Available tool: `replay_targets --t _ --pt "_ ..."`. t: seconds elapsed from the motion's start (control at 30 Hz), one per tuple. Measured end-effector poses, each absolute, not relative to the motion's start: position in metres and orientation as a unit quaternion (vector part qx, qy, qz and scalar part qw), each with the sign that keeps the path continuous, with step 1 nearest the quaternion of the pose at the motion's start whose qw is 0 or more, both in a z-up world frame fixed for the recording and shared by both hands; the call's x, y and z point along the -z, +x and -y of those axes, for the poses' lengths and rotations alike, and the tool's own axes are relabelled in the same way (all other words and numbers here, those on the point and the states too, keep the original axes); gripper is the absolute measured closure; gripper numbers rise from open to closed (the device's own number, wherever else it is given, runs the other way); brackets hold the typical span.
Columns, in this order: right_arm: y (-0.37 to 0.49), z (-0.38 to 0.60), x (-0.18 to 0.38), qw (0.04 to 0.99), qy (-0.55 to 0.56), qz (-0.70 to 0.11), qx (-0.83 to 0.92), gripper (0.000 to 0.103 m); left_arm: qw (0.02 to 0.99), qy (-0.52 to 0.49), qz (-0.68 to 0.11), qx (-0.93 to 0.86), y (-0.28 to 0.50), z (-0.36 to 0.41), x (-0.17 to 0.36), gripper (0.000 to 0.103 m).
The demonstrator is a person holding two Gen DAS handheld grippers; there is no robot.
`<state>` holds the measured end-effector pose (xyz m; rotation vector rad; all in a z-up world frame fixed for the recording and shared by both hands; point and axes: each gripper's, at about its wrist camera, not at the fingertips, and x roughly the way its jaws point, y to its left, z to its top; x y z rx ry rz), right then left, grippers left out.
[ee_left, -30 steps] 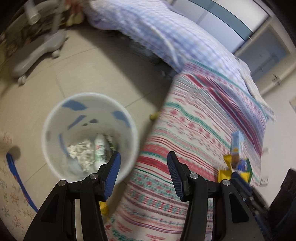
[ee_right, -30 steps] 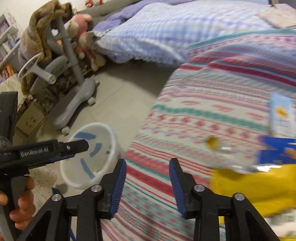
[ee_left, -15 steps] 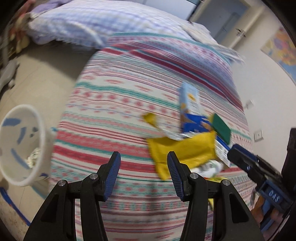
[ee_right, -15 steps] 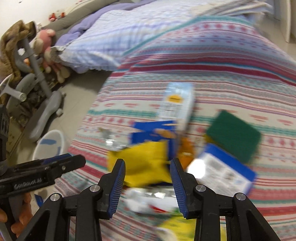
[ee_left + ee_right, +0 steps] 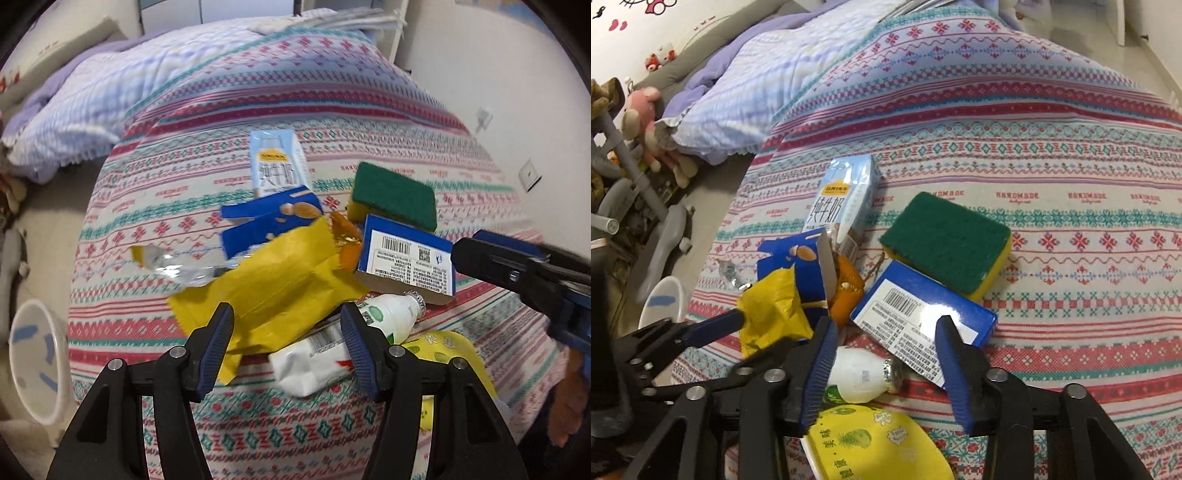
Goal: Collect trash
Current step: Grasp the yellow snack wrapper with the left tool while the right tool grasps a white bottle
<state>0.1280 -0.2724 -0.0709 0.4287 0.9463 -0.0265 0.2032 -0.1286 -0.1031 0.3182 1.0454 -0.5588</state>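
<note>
On the patterned bedspread point(image 5: 369, 110) lies the trash pile: milk carton point(image 5: 277, 164), yellow wrapper point(image 5: 273, 288), sponge point(image 5: 945, 240), small white bottle point(image 5: 858, 373). Left gripper point(image 5: 287, 332) hovers wide open over the wrapper; right gripper point(image 5: 886, 363), also spread and empty, hangs above the bottle. White bin point(image 5: 35, 360) stands on the floor beside the bed.

From the left tool point(image 5: 286, 334), the yellow wrapper point(image 5: 273, 284) blocks 12 o'clock, and the white bottle point(image 5: 391, 314) crowds 2 o'clock. Bare bed cover point(image 5: 147, 236) lies open toward 10 o'clock. Ahead of the right tool point(image 5: 886, 349), the blue box point(image 5: 923, 314) fills 12 o'clock.
</note>
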Motion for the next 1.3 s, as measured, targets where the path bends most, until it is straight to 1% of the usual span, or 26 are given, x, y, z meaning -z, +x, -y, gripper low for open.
replay_targets --t 0.07,0.17,0.23,0.27,0.3,0.33,0.4,0.5,0.6,0.83,1.0,1.1,1.17,1.23,1.3 --pt "0.125 0.273 0.072 0.867 0.204 -0.454 0.012 0.052 0.814 0.162 -0.493 0.259 0.202 0.136 0.111 0.040" --pt "0.123 0.271 0.073 0.866 0.204 -0.456 0.012 0.052 0.820 0.151 -0.494 0.246 0.207 0.136 0.113 0.041" --pt "0.123 0.270 0.074 0.865 0.207 -0.457 0.010 0.052 0.821 0.120 -0.501 0.245 0.212 0.129 0.111 0.050" --pt "0.122 0.270 0.074 0.864 0.209 -0.457 0.010 0.052 0.820 0.109 -0.506 0.245 0.214 0.126 0.110 0.068" --pt "0.122 0.269 0.074 0.863 0.211 -0.458 0.009 0.052 0.817 0.098 -0.513 0.245 0.217 0.120 0.110 0.080" --pt "0.122 0.269 0.074 0.862 0.213 -0.459 0.008 0.052 0.817 0.090 -0.515 0.244 0.219 0.116 0.109 0.080" --pt "0.122 0.267 0.076 0.860 0.215 -0.462 0.005 0.052 0.821 0.082 -0.509 0.245 0.221 0.110 0.108 0.087" --pt "0.125 0.265 0.083 0.852 0.226 -0.472 -0.002 0.052 0.828 0.067 -0.499 0.245 0.224 0.099 0.100 0.094" --pt "0.127 0.265 0.092 0.839 0.246 -0.485 -0.008 0.052 0.831 0.048 -0.496 0.246 0.225 0.088 0.092 0.097" --pt "0.135 0.268 0.120 0.789 0.333 -0.516 -0.034 0.051 0.839 0.011 -0.483 0.249 0.221 0.061 0.074 0.099" --pt "0.145 0.255 0.133 0.763 0.338 -0.551 -0.029 0.050 0.848 0.013 -0.472 0.241 0.218 0.046 0.071 0.099" --pt "0.147 0.247 0.126 0.778 0.309 -0.547 -0.015 0.048 0.850 0.011 -0.471 0.238 0.218 0.037 0.071 0.099" --pt "0.148 0.235 0.115 0.801 0.259 -0.539 -0.012 0.045 0.852 0.007 -0.467 0.237 0.218 0.030 0.069 0.099" --pt "0.152 0.223 0.113 0.809 0.221 -0.544 -0.018 0.034 0.853 0.002 -0.465 0.236 0.219 0.022 0.067 0.100" --pt "0.156 0.217 0.121 0.801 0.229 -0.553 -0.024 0.033 0.853 -0.001 -0.466 0.234 0.220 0.017 0.068 0.100"
